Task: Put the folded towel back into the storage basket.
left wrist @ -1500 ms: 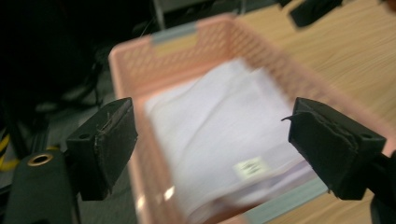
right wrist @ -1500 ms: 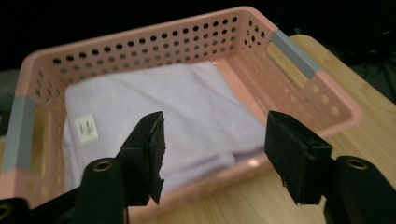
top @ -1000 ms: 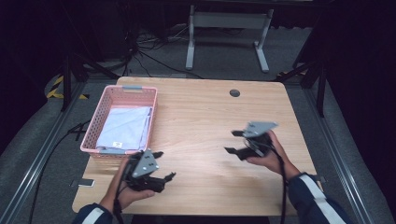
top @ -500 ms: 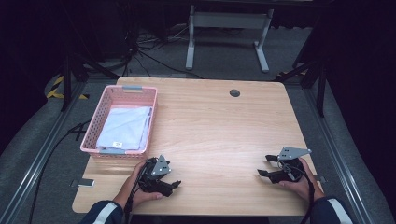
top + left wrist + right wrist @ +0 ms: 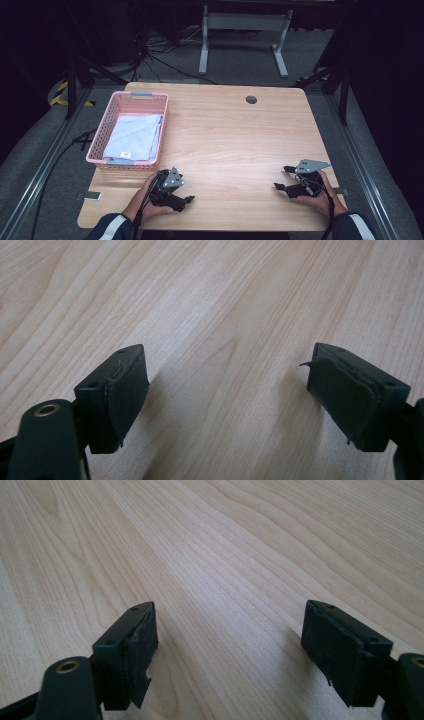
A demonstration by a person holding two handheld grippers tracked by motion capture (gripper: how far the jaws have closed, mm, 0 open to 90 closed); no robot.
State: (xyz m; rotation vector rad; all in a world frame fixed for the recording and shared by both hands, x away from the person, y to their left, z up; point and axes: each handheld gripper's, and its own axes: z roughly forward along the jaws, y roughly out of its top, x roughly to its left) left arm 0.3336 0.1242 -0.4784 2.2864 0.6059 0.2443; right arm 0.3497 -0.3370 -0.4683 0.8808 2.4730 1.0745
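Observation:
My left gripper (image 5: 184,192) rests low on the wooden table (image 5: 235,140) near its front edge, just in front of the pink basket (image 5: 162,131). In the left gripper view its jaws (image 5: 225,375) stand wide apart over bare wood. My right gripper (image 5: 282,178) sits at the front right of the table, its jaws pointing left. The right gripper view shows the right gripper (image 5: 230,630) spread wide, also with bare wood between its jaws. Both pairs of jaws have just been opening, and neither has anything between them.
The pink basket at the left edge of the table holds a folded light blue cloth (image 5: 135,136) with a small white label. A round cable hole (image 5: 251,99) lies near the far edge. A metal stand (image 5: 242,22) and cables lie on the floor beyond.
Both hands have come down toward the table's front edge. The right one also moved right, toward the corner. Both pairs of jaws stand wider open than before.

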